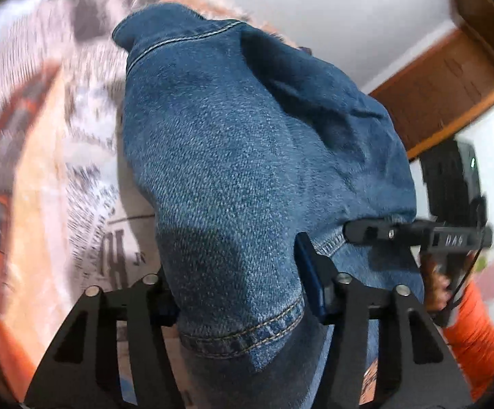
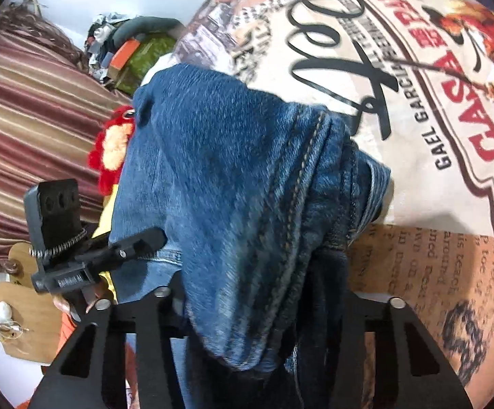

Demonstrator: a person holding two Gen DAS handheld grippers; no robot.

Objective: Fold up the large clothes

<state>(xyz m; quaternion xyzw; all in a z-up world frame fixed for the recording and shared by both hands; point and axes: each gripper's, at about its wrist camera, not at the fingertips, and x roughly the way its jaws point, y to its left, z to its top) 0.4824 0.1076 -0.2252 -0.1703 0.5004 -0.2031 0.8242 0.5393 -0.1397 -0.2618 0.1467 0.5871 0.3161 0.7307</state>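
Blue denim jeans (image 1: pixel 247 156) fill the middle of both views, draped over each gripper's fingers and lifted above a printed cloth. My left gripper (image 1: pixel 243 303) is shut on a hemmed edge of the jeans. My right gripper (image 2: pixel 247 310) is shut on a thick bunch of seamed denim (image 2: pixel 233 187). In the left wrist view the right gripper (image 1: pixel 369 231) holds the denim at the right, with an orange sleeve (image 1: pixel 475 327) behind it. In the right wrist view the left gripper (image 2: pixel 137 242) holds the denim at the left. Most fingertips are hidden by fabric.
A cloth printed with lettering and pictures (image 2: pixel 417 85) covers the surface under the jeans. A striped curtain (image 2: pixel 25 129) and a heap of clothes (image 2: pixel 127 51) lie at the left. A red and yellow knitted item (image 2: pixel 114 150) lies behind the jeans. A wooden shelf (image 1: pixel 451 81) stands at the right.
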